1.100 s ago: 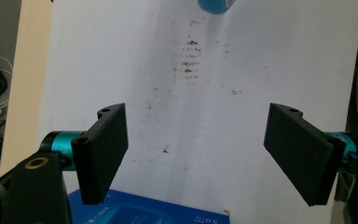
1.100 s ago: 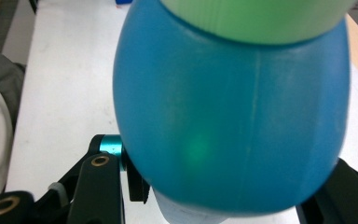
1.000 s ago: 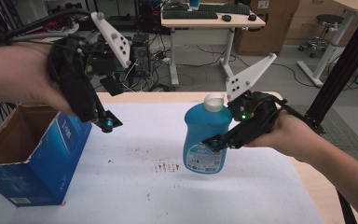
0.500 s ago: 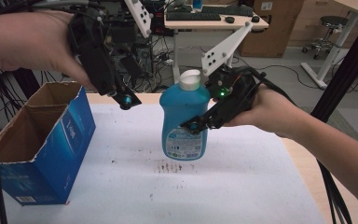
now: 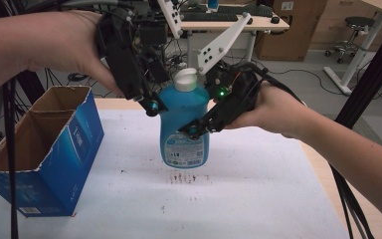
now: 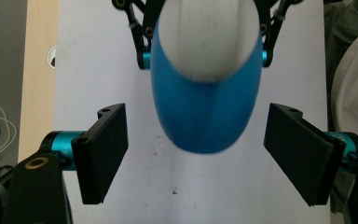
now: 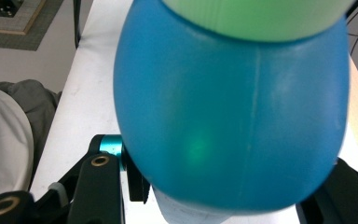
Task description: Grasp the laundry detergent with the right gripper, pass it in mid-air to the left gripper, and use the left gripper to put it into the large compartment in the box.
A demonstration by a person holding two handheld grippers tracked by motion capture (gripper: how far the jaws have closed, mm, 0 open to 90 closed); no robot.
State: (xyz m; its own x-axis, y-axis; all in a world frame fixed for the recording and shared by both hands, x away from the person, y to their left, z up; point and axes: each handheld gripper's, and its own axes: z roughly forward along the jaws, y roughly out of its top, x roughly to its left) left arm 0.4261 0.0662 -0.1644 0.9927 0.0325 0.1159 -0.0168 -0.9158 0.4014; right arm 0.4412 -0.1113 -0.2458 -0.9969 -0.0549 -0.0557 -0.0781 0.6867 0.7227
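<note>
Your right claw (image 5: 195, 130) is clenched on the blue bottle (image 5: 184, 127), held upright just above the surface (image 5: 258, 189), right of the cardboard box (image 5: 45, 149); your left claw (image 6: 205, 158) is released, straddling the bottle's shoulder.

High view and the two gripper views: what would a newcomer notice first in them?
The blue bottle with its white cap stands out, upright at the middle of the white table, with the right gripper clamped on its body. The left gripper hangs open beside the bottle's shoulder. An open blue cardboard box stands at the table's left edge.
</note>
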